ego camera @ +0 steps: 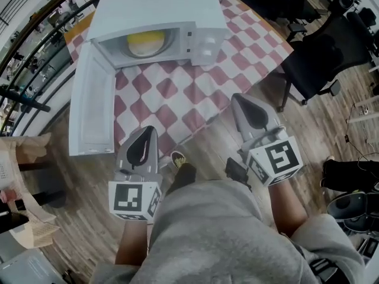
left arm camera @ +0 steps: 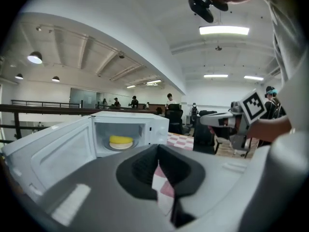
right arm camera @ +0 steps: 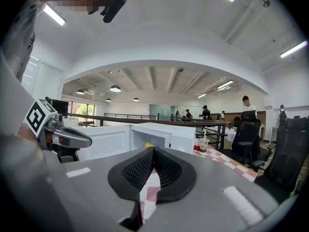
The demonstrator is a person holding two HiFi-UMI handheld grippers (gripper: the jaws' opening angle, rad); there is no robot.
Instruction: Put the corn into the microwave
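Note:
The white microwave (ego camera: 155, 22) stands on the checked table with its door (ego camera: 92, 105) swung wide open to the left. The yellow corn (ego camera: 146, 40) lies on a pale plate inside the cavity. It also shows in the left gripper view as the corn (left arm camera: 120, 140), and as a yellow sliver of corn (right arm camera: 149, 145) in the right gripper view. My left gripper (ego camera: 149, 129) hangs off the table's near edge, below the door, jaws shut and empty. My right gripper (ego camera: 237, 97) is over the table's near right corner, also shut with nothing in it. Both point toward the microwave (left arm camera: 128, 129).
A red-and-white checked cloth (ego camera: 177, 93) covers the table. A black office chair (ego camera: 314, 70) stands to the right on the wooden floor. A drink cup (right arm camera: 203, 146) sits right of the microwave. A railing (ego camera: 29, 70) runs along the left. Several people stand far back.

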